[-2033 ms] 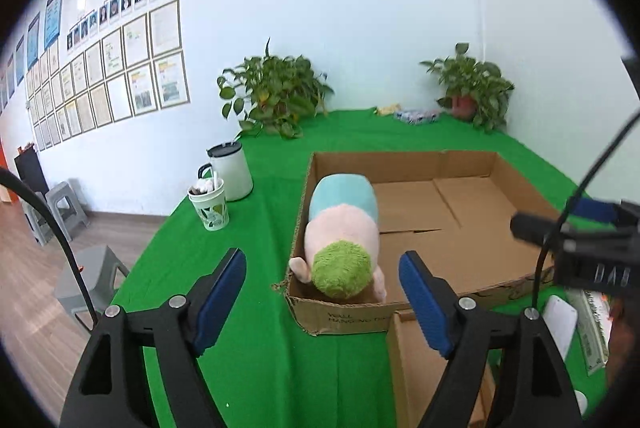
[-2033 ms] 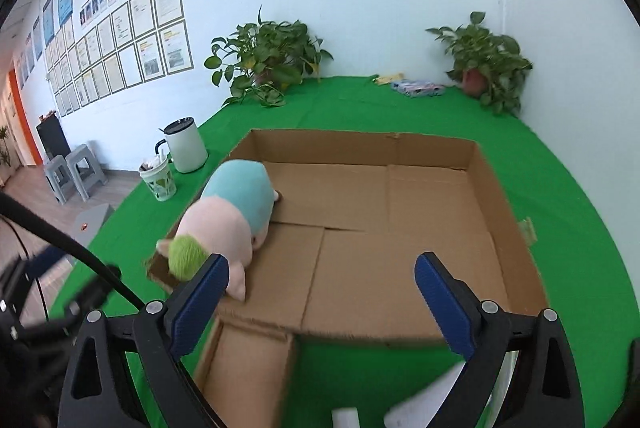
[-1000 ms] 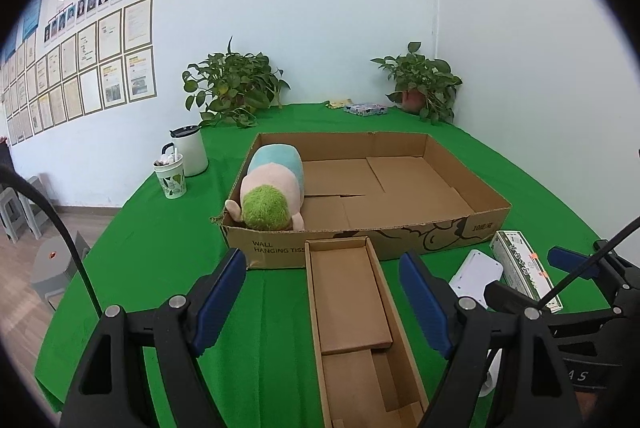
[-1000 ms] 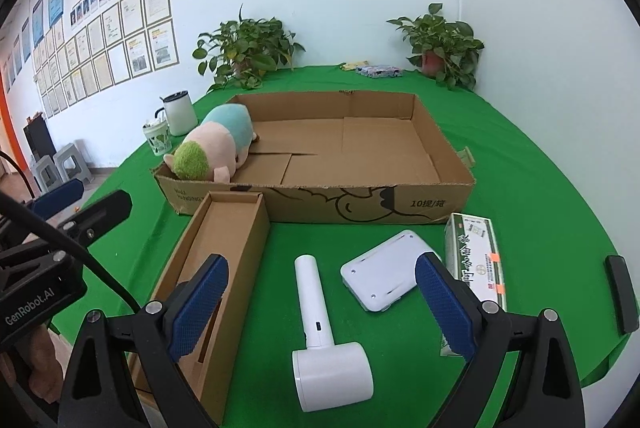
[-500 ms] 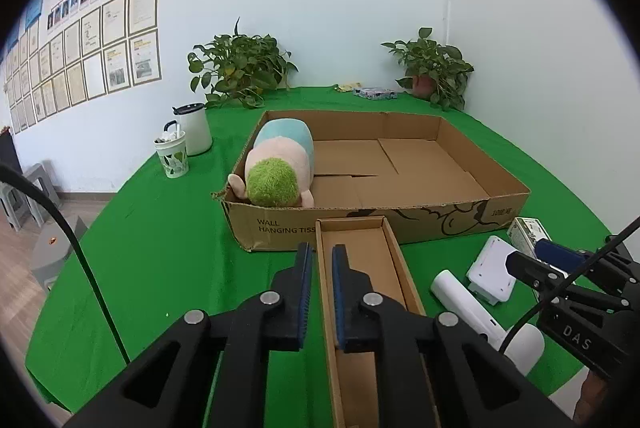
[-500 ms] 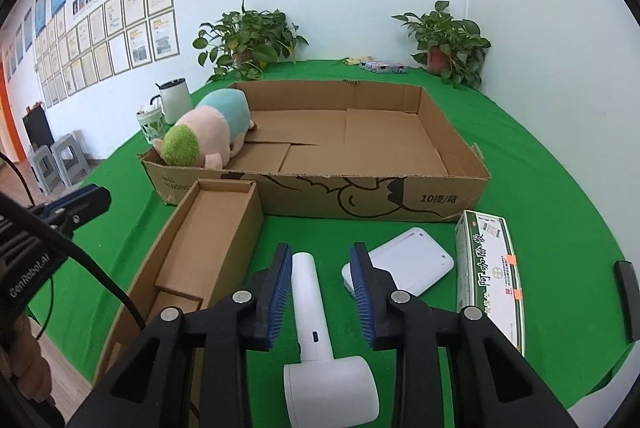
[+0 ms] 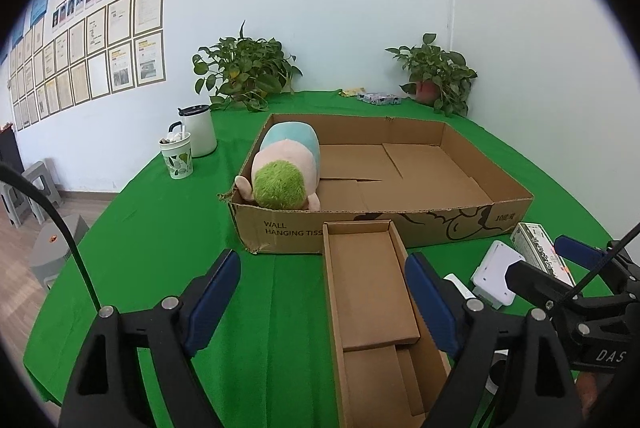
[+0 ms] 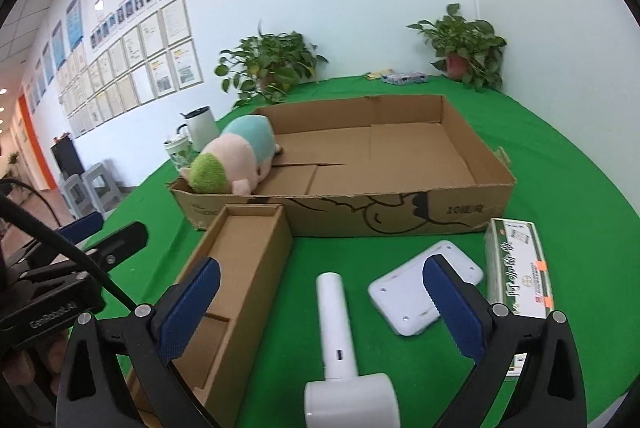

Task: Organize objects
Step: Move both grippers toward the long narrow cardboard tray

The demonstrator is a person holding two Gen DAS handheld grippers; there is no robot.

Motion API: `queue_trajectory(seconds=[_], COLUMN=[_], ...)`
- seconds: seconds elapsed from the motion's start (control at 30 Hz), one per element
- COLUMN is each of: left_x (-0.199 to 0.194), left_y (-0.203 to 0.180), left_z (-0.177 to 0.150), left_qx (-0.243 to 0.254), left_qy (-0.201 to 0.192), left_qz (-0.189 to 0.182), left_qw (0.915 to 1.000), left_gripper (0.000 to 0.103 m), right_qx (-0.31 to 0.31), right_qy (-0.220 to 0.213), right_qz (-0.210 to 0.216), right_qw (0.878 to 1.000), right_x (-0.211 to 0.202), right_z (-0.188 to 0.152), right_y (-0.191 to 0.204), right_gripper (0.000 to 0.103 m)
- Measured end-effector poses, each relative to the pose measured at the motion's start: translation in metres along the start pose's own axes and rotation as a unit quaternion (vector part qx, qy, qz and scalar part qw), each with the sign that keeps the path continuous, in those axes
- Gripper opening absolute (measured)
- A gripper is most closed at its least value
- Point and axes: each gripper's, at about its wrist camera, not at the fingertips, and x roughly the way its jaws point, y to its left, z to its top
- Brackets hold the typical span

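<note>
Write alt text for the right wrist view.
The right gripper, jaws opening and empty, hovers over a white handheld device on a green table. Behind are a large cardboard box holding a plush toy.

Both wrist cameras look forward and downward over the green counter (image 7: 160, 248) from its near edge. The left view sits close above the narrow box (image 7: 368, 292); the right view, beside it, shares that box and the large carton (image 8: 400, 216)
</note>
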Motion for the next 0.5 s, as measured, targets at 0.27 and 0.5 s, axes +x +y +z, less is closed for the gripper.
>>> queue_trajectory(seconds=[0.27, 0.5], left_x=[-0.004, -0.041], left_y=[0.018, 0.085], left_z=[-0.002, 0.003], left_qx=[0.012, -0.025], left_qy=[0.01, -0.008], left_qz=[0.006, 0.068], left_qw=[0.9999, 0.9973], left_gripper=[0.084, 0.084], right_qx=[-0.015, -0.093], right_qy=[0.024, 0.063], right_qz=[0.054, 0.159], right_qw=[0.998, 0.981], right_x=[0.006, -0.004], right_z=[-0.008, -0.001], right_y=[0.014, 0.062], right_gripper=[0.102, 0.102])
